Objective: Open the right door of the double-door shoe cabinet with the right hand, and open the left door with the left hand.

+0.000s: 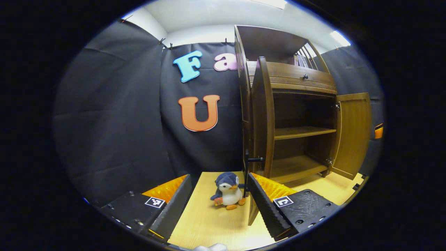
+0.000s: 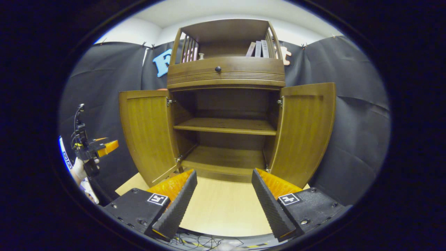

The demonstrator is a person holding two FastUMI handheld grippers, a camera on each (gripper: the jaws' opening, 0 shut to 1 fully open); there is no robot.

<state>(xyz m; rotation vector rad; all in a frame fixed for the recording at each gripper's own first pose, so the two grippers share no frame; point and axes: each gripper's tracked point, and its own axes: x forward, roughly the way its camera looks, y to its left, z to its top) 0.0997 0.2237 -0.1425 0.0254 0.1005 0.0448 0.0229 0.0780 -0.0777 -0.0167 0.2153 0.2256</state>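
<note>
Plush penguin [image 1: 227, 191] upright on the pale wooden tabletop [image 1: 205, 223] — books [image 2: 258, 48] leaning high on a shelf

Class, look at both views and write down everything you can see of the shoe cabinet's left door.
The left door is a brown wooden panel with a raised frame, glossy inside face showing. It stands swung wide open, upright, hung on metal hinges at the top and bottom of the cabinet opening. In the left gripper view it appears edge-on, with a dark handle sticking out low on its outer face. Its lower edge sits just above the pale wooden tabletop. No claw touches it.
</note>
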